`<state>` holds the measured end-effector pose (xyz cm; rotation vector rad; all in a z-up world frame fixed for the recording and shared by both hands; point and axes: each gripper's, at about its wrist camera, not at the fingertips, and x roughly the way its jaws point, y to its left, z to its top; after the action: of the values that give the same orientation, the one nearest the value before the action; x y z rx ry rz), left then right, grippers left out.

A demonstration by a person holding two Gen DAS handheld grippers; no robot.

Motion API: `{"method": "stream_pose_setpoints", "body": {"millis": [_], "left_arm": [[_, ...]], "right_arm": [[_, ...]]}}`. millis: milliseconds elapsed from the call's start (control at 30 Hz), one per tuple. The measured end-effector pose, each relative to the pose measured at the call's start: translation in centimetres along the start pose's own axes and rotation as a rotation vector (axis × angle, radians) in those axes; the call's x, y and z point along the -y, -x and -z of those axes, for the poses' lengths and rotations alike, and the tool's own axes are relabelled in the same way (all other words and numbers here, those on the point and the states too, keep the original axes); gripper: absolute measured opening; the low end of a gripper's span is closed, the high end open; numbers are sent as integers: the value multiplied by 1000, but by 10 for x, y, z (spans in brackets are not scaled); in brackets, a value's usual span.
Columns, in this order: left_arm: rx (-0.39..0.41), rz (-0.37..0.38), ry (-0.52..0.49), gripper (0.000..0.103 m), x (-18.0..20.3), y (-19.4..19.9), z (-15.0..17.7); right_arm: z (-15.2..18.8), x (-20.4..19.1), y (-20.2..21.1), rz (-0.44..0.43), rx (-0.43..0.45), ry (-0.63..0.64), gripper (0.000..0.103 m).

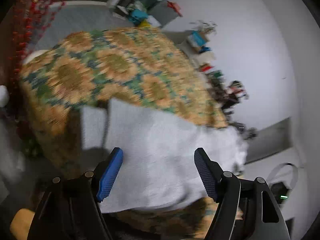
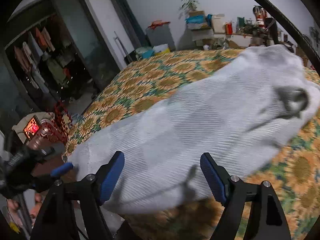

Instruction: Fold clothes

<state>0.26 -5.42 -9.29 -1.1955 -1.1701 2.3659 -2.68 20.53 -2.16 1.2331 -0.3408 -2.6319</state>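
1. No brand, label or writing can be read anywhere; the left wrist view is smeared by motion blur.
2. The white garment, a ribbed knit, lies spread on the bed, with its near edge at the bed's near left corner and its far end bunched up toward the far right.
3. The bed carries a cover printed with orange sunflowers on green and blue.
4. The right tool stands wide open above the garment's near edge, its blue pads clear of the cloth, holding nothing.
5. The left tool is also wide open over the white cloth with nothing gripped; in the right wrist view it shows at the near left, one blue tip just at the garment's corner.
6. Beyond the bed, an open wardrobe with hanging clothes stands far left.
7. A cluttered shelf with boxes and a plant runs along the pale far wall.
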Motion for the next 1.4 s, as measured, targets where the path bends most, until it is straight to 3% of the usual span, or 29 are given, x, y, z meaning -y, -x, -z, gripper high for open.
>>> {"method": "stream_pose_setpoints", "body": {"millis": [33,100,233,267,333,400,467,533,600,667,767,900,1033,1067,1167,1267,1400], "left_arm": [[-3,24,-2,74,6,-3,-5],[-19,-12,-48,73,23,-23,-15],[-115,-141,-139,38,34,-81,-25],[-94,-150,-116,19,25,-81,-27],[-28,-156,-51,3,1,-75,-31],[-30,-68,17,3,-22,-69,-35],[-46,-38,23,3,-29,-65,-38],[-18,-112,-21,3,-23,-55,-39],[44,-239,-69,2,-13,-34,-37],[55,-233,-115,2,-5,-18,-33],[18,-200,-179,2,5,-8,-23],[-25,-317,-224,2,-5,-27,-11],[7,-272,-212,3,-12,-30,-9],[6,-262,-197,2,-14,-28,-9],[8,-228,-161,2,-22,-24,-11],[15,-203,-189,2,-25,-20,-9],[-11,-166,-195,5,-21,-18,-12]], "right_arm": [[-2,-1,-9,2,-12,-9,78],[0,-3,-25,7,-41,-36,78],[12,2,-56,46,-119,-39,78],[15,0,-56,54,-105,-16,78],[22,-4,-54,68,-91,28,81],[27,-12,-54,98,-90,66,82],[30,-23,-51,128,-89,92,84],[31,-31,-50,109,-100,89,85],[27,-34,-45,42,-104,73,85],[20,-40,-42,-28,-100,62,83],[8,-49,-46,-41,-79,76,83],[20,-64,-64,-41,-161,102,84],[59,-101,-66,174,-101,376,90],[66,-106,-67,202,-101,399,94],[83,-117,-69,276,-92,469,95],[84,-117,-68,271,-100,494,94],[66,-111,-48,154,-76,407,84]]}}
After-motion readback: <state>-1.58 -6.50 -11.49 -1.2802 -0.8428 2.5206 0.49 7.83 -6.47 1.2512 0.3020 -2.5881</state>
